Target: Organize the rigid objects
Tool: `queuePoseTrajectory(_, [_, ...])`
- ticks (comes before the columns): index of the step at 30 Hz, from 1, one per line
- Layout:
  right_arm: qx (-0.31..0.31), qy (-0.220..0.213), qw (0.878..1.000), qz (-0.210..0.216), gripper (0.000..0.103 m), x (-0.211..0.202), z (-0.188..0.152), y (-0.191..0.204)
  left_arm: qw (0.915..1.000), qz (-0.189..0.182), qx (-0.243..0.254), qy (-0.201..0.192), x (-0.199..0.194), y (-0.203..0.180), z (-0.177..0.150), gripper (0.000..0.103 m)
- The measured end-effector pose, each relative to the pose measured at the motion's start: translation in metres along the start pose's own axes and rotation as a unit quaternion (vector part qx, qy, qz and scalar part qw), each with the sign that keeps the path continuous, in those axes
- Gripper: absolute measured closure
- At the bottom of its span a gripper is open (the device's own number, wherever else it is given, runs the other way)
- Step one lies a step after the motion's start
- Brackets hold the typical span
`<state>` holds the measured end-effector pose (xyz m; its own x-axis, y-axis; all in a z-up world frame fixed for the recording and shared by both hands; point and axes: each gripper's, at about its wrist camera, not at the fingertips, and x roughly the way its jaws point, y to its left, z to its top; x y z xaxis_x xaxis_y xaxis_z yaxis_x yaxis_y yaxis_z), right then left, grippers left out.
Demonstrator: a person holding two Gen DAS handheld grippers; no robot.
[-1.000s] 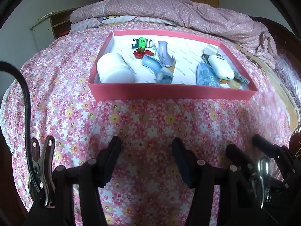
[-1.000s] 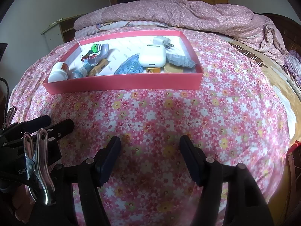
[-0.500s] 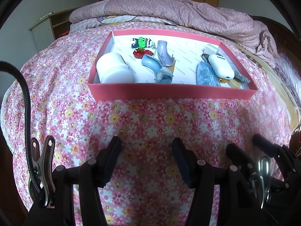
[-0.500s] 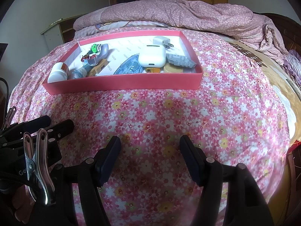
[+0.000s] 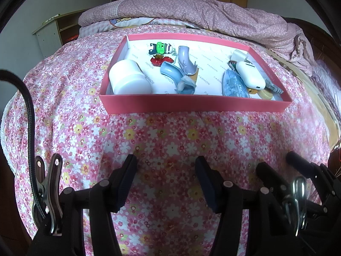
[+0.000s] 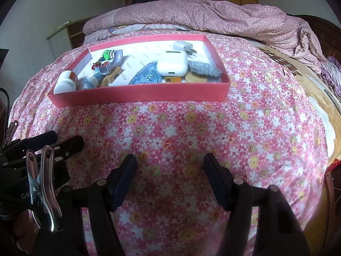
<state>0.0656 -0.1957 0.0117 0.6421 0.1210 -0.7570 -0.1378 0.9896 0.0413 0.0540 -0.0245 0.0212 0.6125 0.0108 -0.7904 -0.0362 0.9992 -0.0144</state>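
Note:
A pink tray (image 5: 191, 105) (image 6: 138, 95) lies on the flowered bedspread ahead of both grippers. It holds a white jar (image 5: 127, 79) (image 6: 64, 84), a white earbud case (image 5: 250, 75) (image 6: 172, 65), a white charger plug (image 6: 183, 47), a blue oval piece (image 5: 233, 84) (image 6: 146, 76), grey-blue curved pieces (image 5: 170, 71), a green toy (image 5: 161, 48) and other small items. My left gripper (image 5: 166, 170) is open and empty, well short of the tray. My right gripper (image 6: 170, 168) is also open and empty, beside it.
A rumpled pink quilt (image 5: 202, 15) lies behind the tray. A wooden nightstand (image 5: 53, 34) stands at the far left. The bed's right edge (image 6: 319, 111) drops off. The other gripper's body shows at the lower left of the right wrist view (image 6: 38, 149).

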Motion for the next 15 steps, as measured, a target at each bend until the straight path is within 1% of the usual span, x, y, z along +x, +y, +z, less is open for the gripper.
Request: queuePoseTrajectory(15, [0.0, 0.0, 1.0, 0.0, 0.036, 0.0, -0.0002, 0.0, 1.0, 0.0, 0.0, 0.0, -0.0002, 0.0001, 0.0002, 0.043])
